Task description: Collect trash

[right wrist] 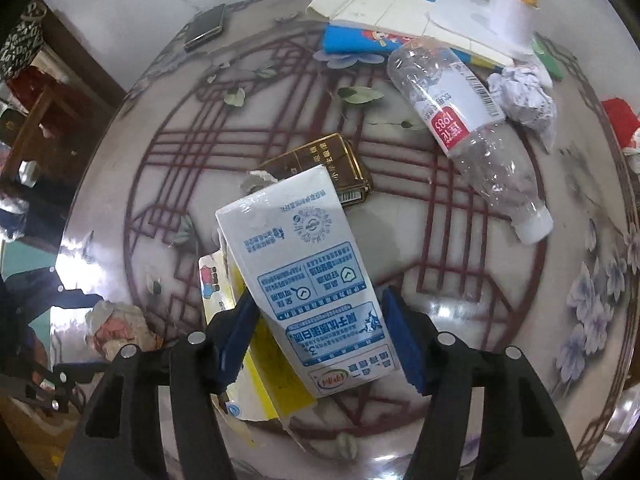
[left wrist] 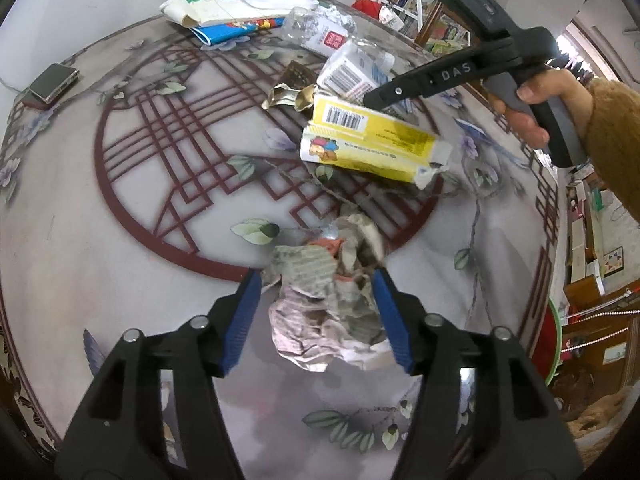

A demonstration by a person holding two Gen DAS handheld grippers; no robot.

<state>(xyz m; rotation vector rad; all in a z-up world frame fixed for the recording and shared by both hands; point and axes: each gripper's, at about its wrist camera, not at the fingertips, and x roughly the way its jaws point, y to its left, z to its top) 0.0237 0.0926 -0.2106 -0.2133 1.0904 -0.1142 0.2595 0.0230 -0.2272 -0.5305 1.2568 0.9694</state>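
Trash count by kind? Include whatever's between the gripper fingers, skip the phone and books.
Crumpled paper balls: 2, newspaper ball and white ball
Cartons: 2, white-blue carton and yellow carton
Plastic bottle: 1
Gold box: 1
Total: 6

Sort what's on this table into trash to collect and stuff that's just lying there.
Trash:
- crumpled newspaper wad, between the left gripper fingers
- white and blue carton in the right gripper
- yellow carton
- plastic bottle
- crumpled paper ball
- gold box

Lying about:
- phone
- booklets
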